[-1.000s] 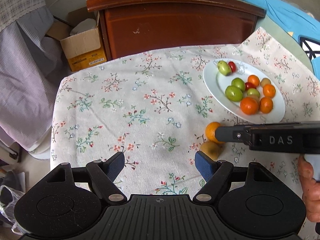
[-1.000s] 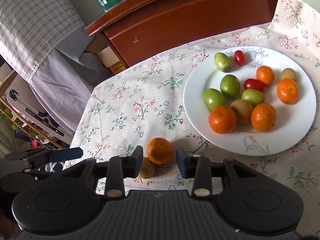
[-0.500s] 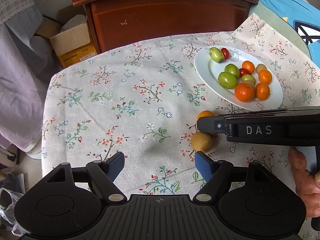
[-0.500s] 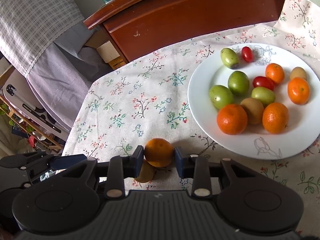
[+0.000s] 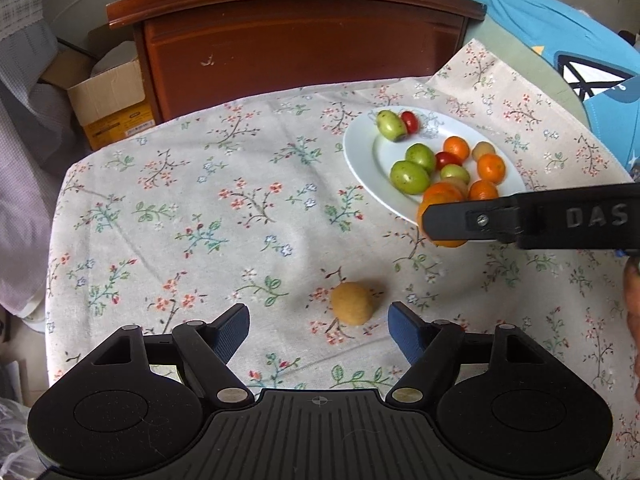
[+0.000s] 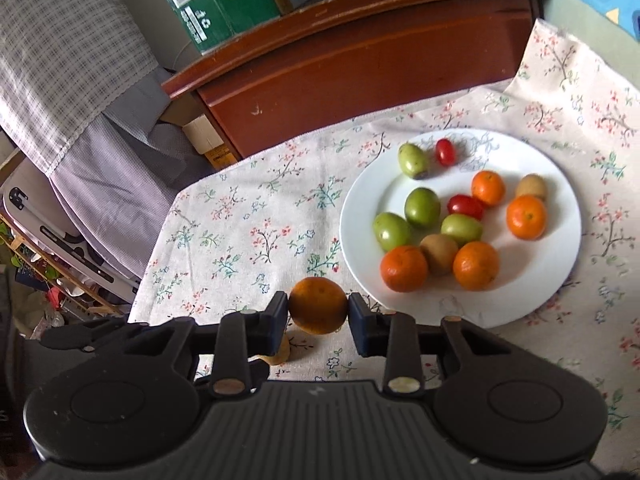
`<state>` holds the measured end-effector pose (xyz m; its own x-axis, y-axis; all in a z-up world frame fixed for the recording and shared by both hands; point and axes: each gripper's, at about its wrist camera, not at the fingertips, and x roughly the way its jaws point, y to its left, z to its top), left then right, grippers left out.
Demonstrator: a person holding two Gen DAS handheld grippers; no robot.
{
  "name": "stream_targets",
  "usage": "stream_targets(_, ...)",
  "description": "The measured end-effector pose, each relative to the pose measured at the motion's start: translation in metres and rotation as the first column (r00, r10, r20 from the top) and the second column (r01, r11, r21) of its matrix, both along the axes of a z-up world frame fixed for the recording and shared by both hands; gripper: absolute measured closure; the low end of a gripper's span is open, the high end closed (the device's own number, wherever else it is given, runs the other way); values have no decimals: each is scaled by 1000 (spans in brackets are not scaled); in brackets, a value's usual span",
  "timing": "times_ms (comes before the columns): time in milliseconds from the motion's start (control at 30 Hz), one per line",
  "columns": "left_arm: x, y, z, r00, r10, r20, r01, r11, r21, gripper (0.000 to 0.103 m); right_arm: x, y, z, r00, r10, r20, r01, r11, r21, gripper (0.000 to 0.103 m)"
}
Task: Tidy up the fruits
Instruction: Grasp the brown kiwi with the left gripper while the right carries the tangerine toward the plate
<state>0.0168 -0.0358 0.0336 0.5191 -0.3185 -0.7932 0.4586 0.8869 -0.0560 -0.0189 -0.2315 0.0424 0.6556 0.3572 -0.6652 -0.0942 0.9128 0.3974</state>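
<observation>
My right gripper is shut on an orange and holds it above the floral cloth, just left of the white plate. In the left wrist view the right gripper comes in from the right with the orange at the plate's near edge. The plate holds several oranges, green fruits, kiwis and cherry tomatoes. A brown kiwi lies on the cloth between the open fingers of my left gripper. Its edge peeks under the right gripper.
A dark wooden cabinet stands behind the table. A cardboard box sits on the floor at the left, with a green carton on the cabinet. Hanging checked cloth borders the table's left side.
My right gripper closed on the orange and lifted it toward the plate. My left gripper moved in so the kiwi now lies between its fingers.
</observation>
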Motion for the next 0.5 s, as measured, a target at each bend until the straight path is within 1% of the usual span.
stream_targets(67,1,-1,-1,1000,0,3,0,1000,-15,28,-5,-6,5,1000,0,-3,0,1000,-2,70)
stream_targets(100,1,-1,-2,1000,1,5,-1,1000,-19,32,-7,-10,6,1000,-3,-6,3,1000,-3,70)
stream_targets(233,3,-6,-5,1000,-6,10,6,1000,-30,38,-6,-28,8,998,-55,-27,55,998,26,70)
stream_targets(300,4,-9,-7,1000,-17,7,18,999,-35,45,-4,-34,9,996,-83,-25,84,996,37,70)
stream_targets(367,4,-13,-9,1000,-26,7,27,999,-34,48,-2,-39,12,994,-105,-16,105,994,41,70)
stream_targets(500,3,-19,-15,999,-50,0,50,999,-14,60,0,-48,14,990,-137,-9,138,989,62,70)
